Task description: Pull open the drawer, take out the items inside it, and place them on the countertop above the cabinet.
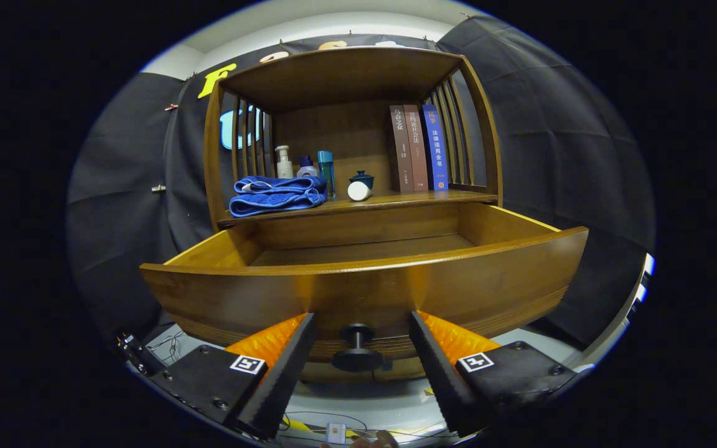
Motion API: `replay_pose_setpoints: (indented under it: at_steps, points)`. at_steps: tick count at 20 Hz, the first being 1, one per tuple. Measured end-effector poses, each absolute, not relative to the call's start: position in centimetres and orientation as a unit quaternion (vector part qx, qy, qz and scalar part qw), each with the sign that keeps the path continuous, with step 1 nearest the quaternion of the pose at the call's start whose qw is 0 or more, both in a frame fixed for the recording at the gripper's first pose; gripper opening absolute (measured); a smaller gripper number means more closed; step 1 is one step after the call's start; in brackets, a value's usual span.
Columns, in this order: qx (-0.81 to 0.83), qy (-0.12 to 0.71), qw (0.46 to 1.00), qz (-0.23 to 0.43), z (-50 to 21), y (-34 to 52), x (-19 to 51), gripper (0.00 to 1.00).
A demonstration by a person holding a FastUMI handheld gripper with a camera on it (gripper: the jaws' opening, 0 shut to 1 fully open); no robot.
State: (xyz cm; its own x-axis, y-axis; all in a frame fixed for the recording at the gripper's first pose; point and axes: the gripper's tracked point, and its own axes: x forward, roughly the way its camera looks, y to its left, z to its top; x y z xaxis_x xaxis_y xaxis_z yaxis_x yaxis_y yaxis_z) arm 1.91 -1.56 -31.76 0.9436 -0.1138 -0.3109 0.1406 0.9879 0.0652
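the hand-held gripper (pixel 358 358) is hanging released around the black round knob (pixel 357 348) of the pulled-out brown wooden drawer (pixel 365 286) at lower centre, so reaching inside likely comes next.

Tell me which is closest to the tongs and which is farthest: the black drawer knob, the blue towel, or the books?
In the gripper view, with the tongs open:
1. The drawer knob, sitting right between the two fingers, untouched.
2. The blue towel, folded on the countertop beyond the open drawer, off to the left.
3. The books, standing at the back right of the countertop.
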Motion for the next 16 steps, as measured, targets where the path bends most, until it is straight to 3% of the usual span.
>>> replay_pose_setpoints:
  at_steps: [16]
  points:
    - [0.038,0.151,0.986,-0.063,-31.6,-2.6,11.1,0.99]
